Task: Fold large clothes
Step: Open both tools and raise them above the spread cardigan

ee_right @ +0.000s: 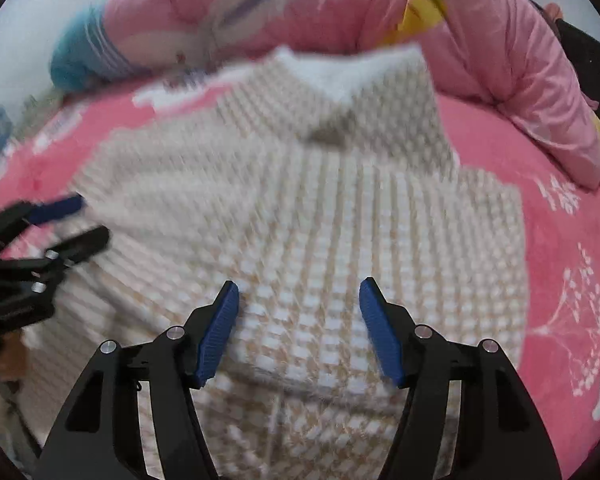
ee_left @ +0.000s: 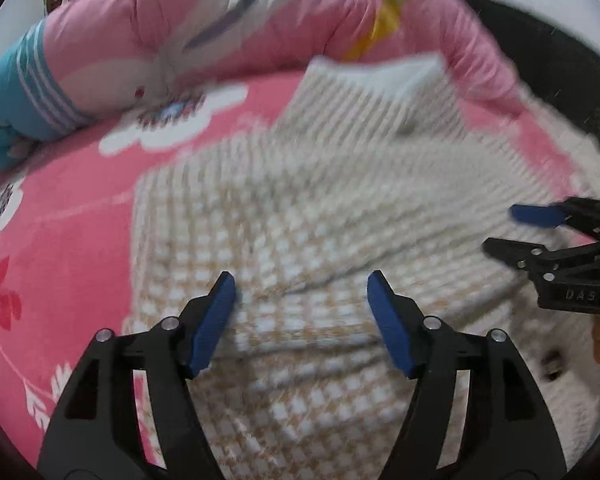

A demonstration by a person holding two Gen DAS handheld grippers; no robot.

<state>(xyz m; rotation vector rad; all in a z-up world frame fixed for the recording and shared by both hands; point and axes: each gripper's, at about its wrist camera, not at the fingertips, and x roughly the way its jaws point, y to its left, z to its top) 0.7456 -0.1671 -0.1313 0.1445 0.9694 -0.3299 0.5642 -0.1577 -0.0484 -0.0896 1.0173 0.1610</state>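
Observation:
A large cream and tan checked knit sweater lies spread on a pink flowered bed sheet, its white collar at the far end. My left gripper hovers over the sweater's left part, its blue pads wide apart with nothing between them. In the right wrist view the same sweater fills the middle, collar away from me. My right gripper is open above the lower body of the sweater, pads empty. Each gripper shows at the edge of the other's view: the right gripper and the left gripper.
A rolled pink quilt with a blue striped end runs along the far side of the bed and curves down on the right. Bare pink sheet lies right of the sweater.

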